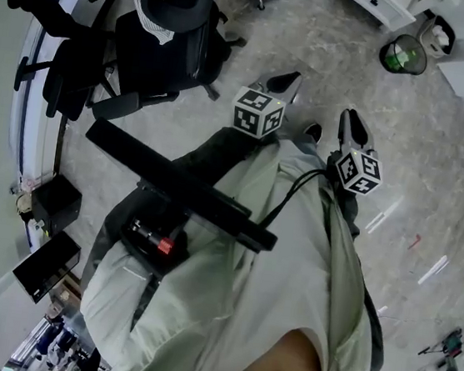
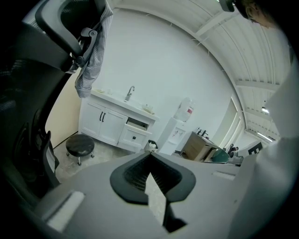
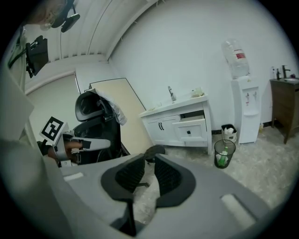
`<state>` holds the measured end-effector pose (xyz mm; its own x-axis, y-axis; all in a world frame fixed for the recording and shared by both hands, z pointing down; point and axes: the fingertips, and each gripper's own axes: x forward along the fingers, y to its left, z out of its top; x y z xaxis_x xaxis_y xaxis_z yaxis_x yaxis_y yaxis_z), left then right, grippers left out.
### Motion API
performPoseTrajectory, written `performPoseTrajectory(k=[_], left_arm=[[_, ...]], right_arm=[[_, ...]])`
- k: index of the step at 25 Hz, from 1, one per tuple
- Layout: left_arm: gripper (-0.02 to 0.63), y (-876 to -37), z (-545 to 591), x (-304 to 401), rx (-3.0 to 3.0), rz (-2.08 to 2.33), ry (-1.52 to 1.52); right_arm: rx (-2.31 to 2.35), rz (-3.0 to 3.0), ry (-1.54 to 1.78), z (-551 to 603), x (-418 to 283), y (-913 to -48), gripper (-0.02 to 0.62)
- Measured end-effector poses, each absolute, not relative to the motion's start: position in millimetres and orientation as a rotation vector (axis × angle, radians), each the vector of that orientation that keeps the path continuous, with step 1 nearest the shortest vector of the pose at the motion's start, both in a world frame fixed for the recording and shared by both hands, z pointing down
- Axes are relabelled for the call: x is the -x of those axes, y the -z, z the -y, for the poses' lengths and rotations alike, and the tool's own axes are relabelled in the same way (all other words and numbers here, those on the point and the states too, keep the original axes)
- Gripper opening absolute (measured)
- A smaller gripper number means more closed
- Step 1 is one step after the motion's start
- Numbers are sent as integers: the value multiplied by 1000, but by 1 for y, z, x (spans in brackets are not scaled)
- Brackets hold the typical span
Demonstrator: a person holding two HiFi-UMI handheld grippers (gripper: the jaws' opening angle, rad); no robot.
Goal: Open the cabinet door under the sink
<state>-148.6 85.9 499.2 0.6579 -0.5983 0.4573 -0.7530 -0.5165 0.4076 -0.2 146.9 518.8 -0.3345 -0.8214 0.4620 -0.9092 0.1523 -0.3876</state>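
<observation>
White wall backs the sink cabinet (image 3: 175, 108). Its two doors (image 2: 105, 122) are shut and well apart from both grippers. The drawer (image 3: 194, 130) beside them is ajar, its contents hidden. The mesh bin (image 3: 222, 153) holds a green bottle (image 3: 223, 157). The head view shows that bin but no cabinet. The left gripper (image 2: 150, 156) has its jaw tips together, holding nothing. The right gripper (image 3: 149, 157) has its jaws narrowly apart and empty.

The sink cabinet (image 3: 180, 128) stands against the wall (image 3: 187, 56), the water dispenser (image 3: 245, 109) right of it, the wastebasket (image 3: 223, 154) before them.
</observation>
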Motion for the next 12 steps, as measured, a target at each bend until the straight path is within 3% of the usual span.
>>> performPoseTrajectory(k=[12], left_arm=[[6, -507, -89, 147, -2263, 1024, -367]], right_arm=[[-1725, 2246, -1007, -150, -3, -526, 69]])
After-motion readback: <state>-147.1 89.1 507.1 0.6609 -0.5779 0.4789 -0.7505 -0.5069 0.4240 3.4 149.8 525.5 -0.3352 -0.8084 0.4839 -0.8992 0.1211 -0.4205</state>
